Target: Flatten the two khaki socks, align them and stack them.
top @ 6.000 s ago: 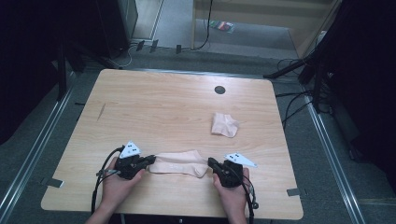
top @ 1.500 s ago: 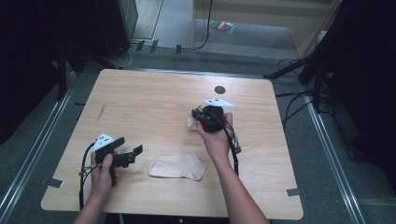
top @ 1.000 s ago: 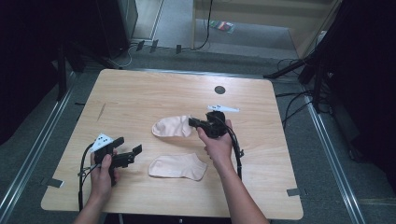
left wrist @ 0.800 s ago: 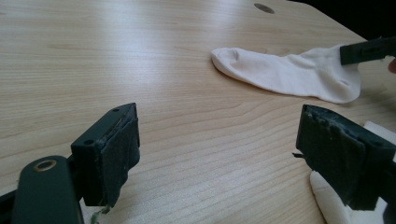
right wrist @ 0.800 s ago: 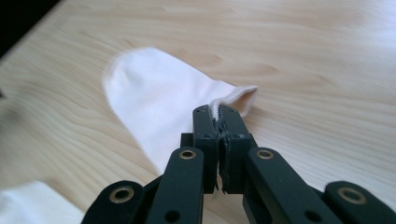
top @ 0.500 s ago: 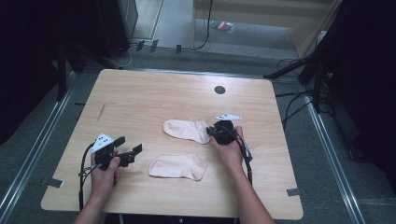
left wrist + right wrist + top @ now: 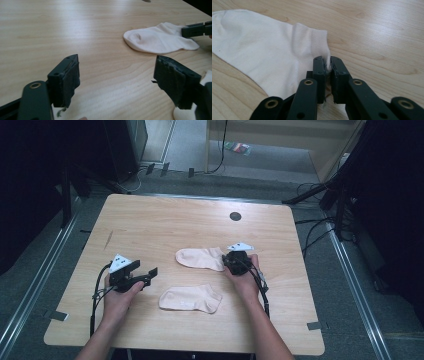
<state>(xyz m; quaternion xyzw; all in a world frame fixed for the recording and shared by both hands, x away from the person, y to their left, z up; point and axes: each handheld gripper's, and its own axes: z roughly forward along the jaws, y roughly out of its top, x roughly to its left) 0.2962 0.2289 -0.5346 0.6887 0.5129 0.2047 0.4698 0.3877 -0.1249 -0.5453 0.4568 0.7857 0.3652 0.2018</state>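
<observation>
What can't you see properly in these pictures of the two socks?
- Right gripper: its fingers cover the pinched cuff edge of the far pale cotton sock in the right gripper view.
- Near pale cotton sock: cut off by the bottom edge and a finger of the left gripper in the left gripper view.
- Small dark round spot on the light wooden table: too small to identify, high view.

Cream socks [image 7: 201, 258] [image 7: 191, 298]; light wood-grain table [image 7: 165, 220]; black tools [image 7: 150, 274] [image 7: 229, 261].

We saw two pale ankle socks flat on the table: the far sock [image 7: 201, 258] at twelve o'clock of the near sock [image 7: 190, 298], cuffs toward three o'clock.
</observation>
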